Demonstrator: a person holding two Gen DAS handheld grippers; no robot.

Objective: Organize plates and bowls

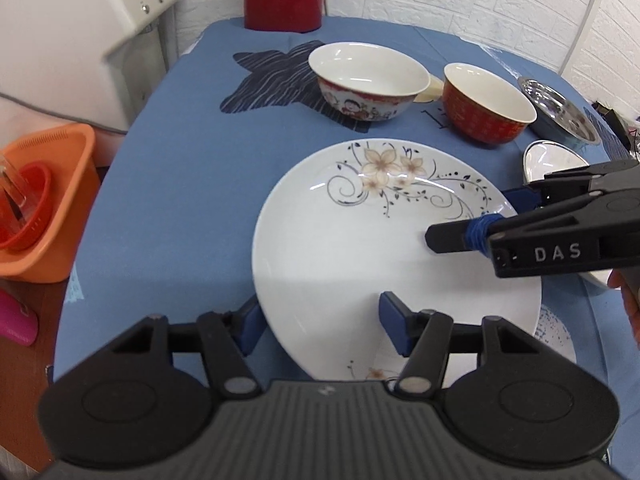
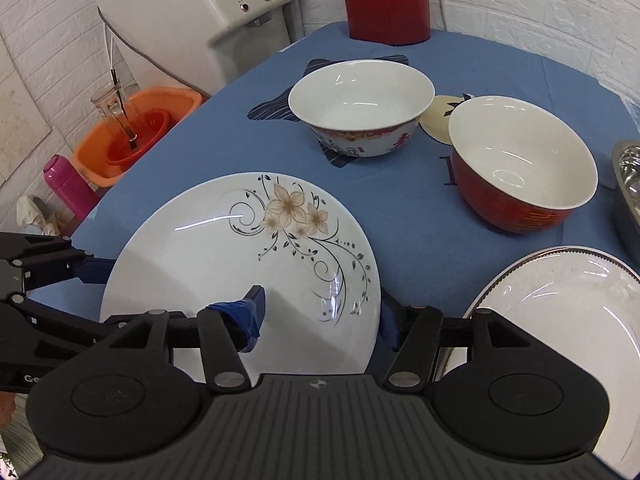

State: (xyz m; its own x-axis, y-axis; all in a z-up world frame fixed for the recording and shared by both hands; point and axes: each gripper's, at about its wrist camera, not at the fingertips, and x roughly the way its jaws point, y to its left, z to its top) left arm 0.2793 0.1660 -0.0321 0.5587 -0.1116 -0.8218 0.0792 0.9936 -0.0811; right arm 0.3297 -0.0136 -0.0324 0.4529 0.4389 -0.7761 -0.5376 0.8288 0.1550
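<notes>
The bench (image 2: 240, 136), under blue cloth, carries all the crockery. The floral plate (image 2: 224, 264) sits tilted at its near edge, above a second plate (image 1: 556, 340). Both tongs straddle its rim (one finger above, one below) to share the load: left tongs (image 1: 320, 328) and right tongs (image 2: 320, 312) each pinch the plate. Two bowls (image 2: 360, 108) wait behind.

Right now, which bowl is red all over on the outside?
The red bowl, the one on the right beside the metal dish. The other bowl is white outside with little red pictures.
</notes>
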